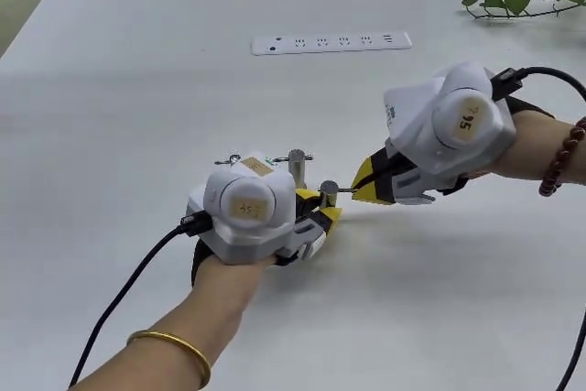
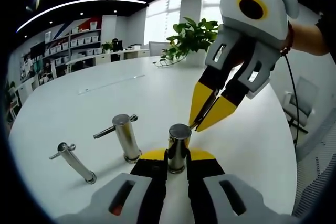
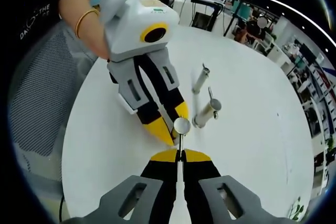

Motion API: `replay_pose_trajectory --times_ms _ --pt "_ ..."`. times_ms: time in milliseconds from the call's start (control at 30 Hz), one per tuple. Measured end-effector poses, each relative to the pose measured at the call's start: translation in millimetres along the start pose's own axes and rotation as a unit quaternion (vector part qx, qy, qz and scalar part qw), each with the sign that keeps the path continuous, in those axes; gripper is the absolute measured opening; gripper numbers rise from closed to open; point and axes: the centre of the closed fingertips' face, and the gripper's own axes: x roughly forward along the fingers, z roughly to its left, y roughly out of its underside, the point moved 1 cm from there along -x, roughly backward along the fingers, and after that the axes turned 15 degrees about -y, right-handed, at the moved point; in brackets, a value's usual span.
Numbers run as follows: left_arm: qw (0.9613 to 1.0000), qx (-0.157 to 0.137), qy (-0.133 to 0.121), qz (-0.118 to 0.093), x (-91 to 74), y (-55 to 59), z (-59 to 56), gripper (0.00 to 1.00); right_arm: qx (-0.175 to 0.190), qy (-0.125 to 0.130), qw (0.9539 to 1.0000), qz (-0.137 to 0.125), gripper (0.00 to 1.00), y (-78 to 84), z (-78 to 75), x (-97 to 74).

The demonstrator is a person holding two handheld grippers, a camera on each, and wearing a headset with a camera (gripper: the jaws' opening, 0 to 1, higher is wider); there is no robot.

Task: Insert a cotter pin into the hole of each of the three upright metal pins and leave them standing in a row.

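Our left tool [image 2: 178,156] clamps the pin [image 2: 179,135]; our right tool [image 3: 181,156] pinches a cotter [image 3: 180,142], seemingly at the hole. A skewed push could bend it.

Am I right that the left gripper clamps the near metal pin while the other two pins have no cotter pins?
Not quite: the left gripper does clamp the near metal pin, but the other two pins already carry cotter pins, as the left gripper view shows.

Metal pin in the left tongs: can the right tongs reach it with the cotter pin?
Probably yes. The right tongs, holding the cotter pin, are right beside the top of the metal pin; nothing lies between, and the left tongs grip it lower down.
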Motion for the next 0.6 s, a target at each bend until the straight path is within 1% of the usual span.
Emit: replay_pose_trajectory --times_ms 133,200,267,367,500,600 --pt "1.0 -0.005 0.0 -0.001 0.2 0.5 0.1 0.11 -0.002 0.001 1.0 -0.003 0.0 -3.0 -1.3 2.2" --pt "1.0 -0.007 -0.001 -0.001 0.0 0.4 0.0 0.11 0.003 0.001 0.9999 -0.013 0.0 -6.4 -1.4 3.6" --pt "1.0 -0.008 -0.001 -0.001 0.1 0.5 0.0 0.11 0.004 0.002 0.9999 -0.015 0.0 -7.9 -1.7 4.2" --pt "1.0 -0.008 -0.002 0.0 0.0 0.5 0.0 0.11 0.009 0.002 0.9997 -0.024 0.0 -11.7 -1.1 5.1" --pt "0.9999 -0.012 -0.001 0.0 -0.1 0.5 0.1 0.11 0.017 0.007 0.9995 -0.027 0.08 -9.8 -1.5 5.1" --pt "0.9999 -0.014 -0.001 0.001 -0.2 0.6 0.2 0.11 0.031 0.012 0.9988 -0.035 0.08 -7.6 0.1 1.3"
